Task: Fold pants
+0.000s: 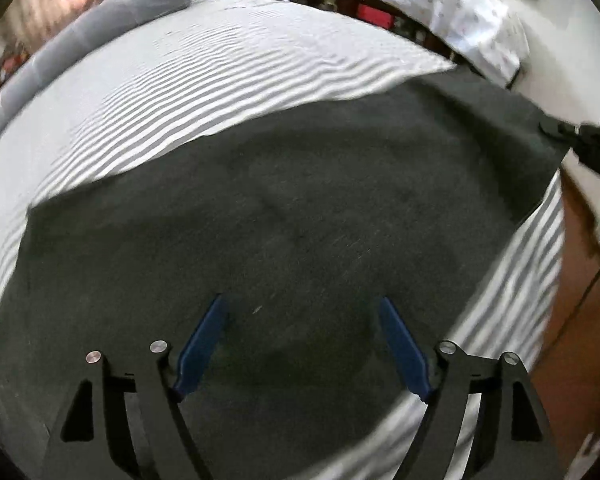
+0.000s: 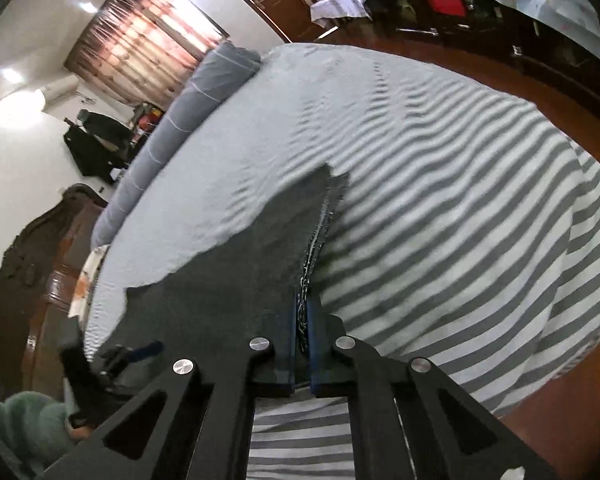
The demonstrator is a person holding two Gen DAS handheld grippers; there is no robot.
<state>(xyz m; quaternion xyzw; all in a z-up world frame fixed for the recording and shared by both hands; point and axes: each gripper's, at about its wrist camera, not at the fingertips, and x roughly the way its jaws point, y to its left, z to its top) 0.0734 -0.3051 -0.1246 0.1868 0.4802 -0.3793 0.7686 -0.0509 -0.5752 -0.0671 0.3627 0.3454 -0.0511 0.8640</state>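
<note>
Dark grey pants (image 1: 284, 216) lie spread flat on a grey-and-white striped bed sheet (image 1: 188, 92). My left gripper (image 1: 302, 308) is open, its blue fingers (image 1: 204, 344) just above the middle of the cloth, holding nothing. My right gripper (image 2: 302, 312) is shut on the edge of the pants (image 2: 236, 272), with the layered hem pinched between its blue pads (image 2: 316, 344). The right gripper shows at the right edge of the left wrist view (image 1: 588, 140). The left gripper shows at the lower left of the right wrist view (image 2: 128, 354).
The striped sheet (image 2: 440, 216) covers the bed. A grey bolster (image 2: 204, 92) lies along its far side by a dark wooden headboard (image 2: 32, 264). Wooden floor (image 2: 560, 412) lies past the near edge. A dark cabinet (image 2: 500, 28) with clutter stands beyond.
</note>
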